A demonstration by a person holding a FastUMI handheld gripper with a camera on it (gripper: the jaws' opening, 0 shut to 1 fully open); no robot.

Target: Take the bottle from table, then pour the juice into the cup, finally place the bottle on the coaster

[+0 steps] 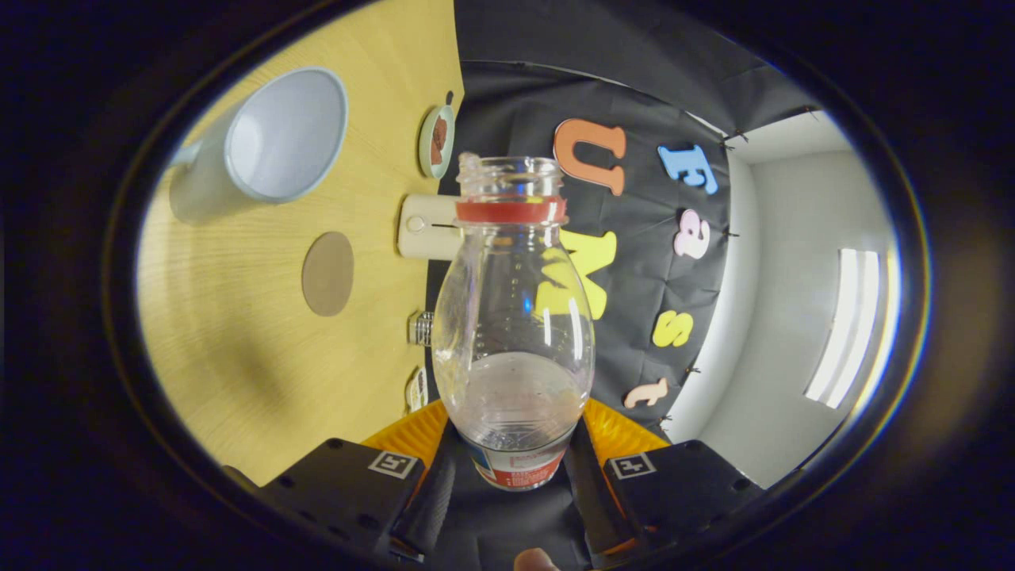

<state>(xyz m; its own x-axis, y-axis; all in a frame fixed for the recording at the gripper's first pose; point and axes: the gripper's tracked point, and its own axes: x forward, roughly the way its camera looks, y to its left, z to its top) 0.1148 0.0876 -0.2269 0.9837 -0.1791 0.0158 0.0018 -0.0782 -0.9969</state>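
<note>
One clear plastic bottle (513, 317), uncapped, clamped at its labelled lower body between both fingers of the gripper (515, 468); pads pressing on either side. Pear-shaped body, smooth and glossy, narrowing to a threaded open neck with a red ring collar just below the thread. Small pool of clear liquid settled in the part nearest the fingers. Label band in red, white and blue at the grip point; print too small to tell.

One pale grey-blue cup (266, 143), round, matte, wide-mouthed, side handle; well beyond the fingers and off to their left, mouth turned toward the camera, inside looking bare. Apart from the bottle.

One flat round coaster (327, 274), dull brown, thin disc; on the table between cup and fingers, left of the bottle, nothing on it.

One wooden table (238, 357), light yellow, fine straight grain, seen rotated so its surface lies to the left of the fingers.

One small round dish (437, 141) with brown contents, at the table's far edge, beyond the bottle's neck.

One cream rounded block (424, 227) at the same edge, partly behind the bottle's shoulder; kind not clear.
</note>
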